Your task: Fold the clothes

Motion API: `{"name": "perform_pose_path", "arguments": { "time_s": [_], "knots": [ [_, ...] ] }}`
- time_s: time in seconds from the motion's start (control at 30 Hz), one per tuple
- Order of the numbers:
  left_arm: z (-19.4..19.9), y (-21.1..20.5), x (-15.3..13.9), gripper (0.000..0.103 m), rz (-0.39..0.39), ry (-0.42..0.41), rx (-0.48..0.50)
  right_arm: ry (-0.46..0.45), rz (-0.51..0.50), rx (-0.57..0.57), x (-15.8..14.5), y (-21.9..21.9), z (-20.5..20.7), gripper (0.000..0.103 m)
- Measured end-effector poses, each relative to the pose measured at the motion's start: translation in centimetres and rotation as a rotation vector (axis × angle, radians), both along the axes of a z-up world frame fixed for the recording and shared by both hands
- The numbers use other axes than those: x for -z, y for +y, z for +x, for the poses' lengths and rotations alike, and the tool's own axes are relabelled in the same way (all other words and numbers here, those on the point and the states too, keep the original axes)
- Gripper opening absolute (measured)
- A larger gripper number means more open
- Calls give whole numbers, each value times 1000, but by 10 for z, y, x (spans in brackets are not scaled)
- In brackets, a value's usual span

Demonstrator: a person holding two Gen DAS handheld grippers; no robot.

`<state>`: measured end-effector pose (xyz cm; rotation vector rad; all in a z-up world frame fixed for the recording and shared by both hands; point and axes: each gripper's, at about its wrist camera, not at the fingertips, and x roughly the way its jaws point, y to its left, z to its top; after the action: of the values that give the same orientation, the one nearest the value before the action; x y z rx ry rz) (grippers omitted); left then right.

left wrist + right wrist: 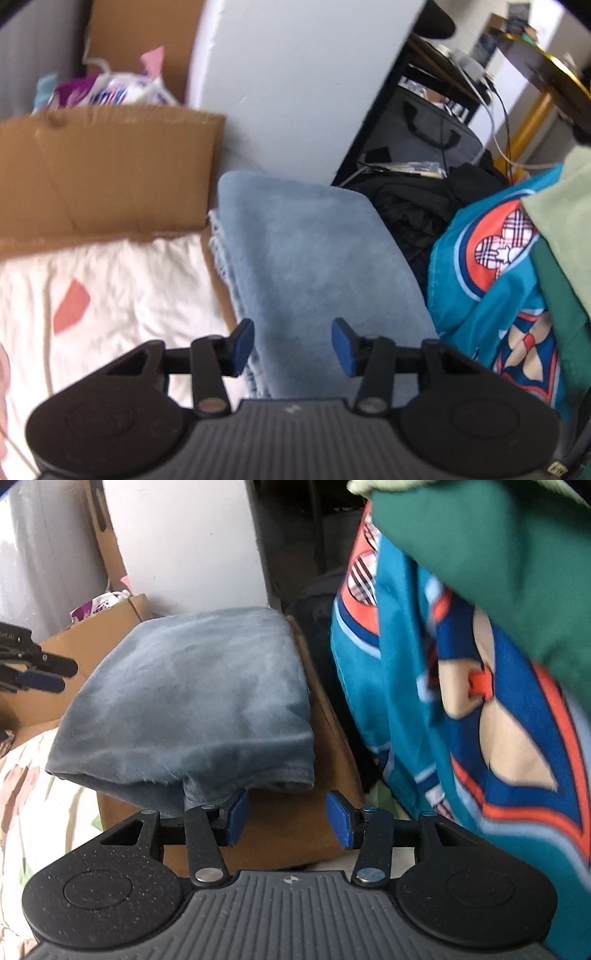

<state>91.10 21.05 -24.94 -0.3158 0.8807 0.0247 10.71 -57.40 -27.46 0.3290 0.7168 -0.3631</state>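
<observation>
Both views are blurred, and much is cut off. In the left wrist view the teal patterned cloth (491,273) runs out of frame at 3 o'clock, with a dark green cloth (561,295) and a pale green cloth (561,199) over it, both only partly seen. The dark heap (417,206) at 1 o'clock is too dim to make out. The white printed sheet (110,295) at 9 o'clock is cut by the frame edge and the gripper body. A cardboard box (110,170) stands at 10 o'clock, and its contents are a smear of white and purple.

The folded blue-grey blanket (314,258) lies at the centre, reaching from 12 o'clock down between the fingers of the left gripper (293,347). The pads stand apart and above the nap, pressing on nothing that shows.

In the right wrist view the blanket (192,701) sits at 11 o'clock on cardboard (295,834), with a flap hanging beside the left fingertip. The right gripper (286,819) has its jaws parted with only cardboard behind the gap. The left gripper's fingers (40,675) show at 9 o'clock, mostly cut off.
</observation>
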Motion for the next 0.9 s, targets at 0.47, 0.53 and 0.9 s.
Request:
{"name": "perform_pose_path", "arguments": {
  "time_s": [0.47,0.53,0.9],
  "knots": [
    [51,-30,33,48,172,68,123,8,-171,-58,30,-2,32,27],
    [52,-32,39,49,188,81,121,16,-199,-80,29,0,35,11],
    [48,-26,49,50,169,81,102,119,-167,-67,42,-7,19,0]
  ]
}}
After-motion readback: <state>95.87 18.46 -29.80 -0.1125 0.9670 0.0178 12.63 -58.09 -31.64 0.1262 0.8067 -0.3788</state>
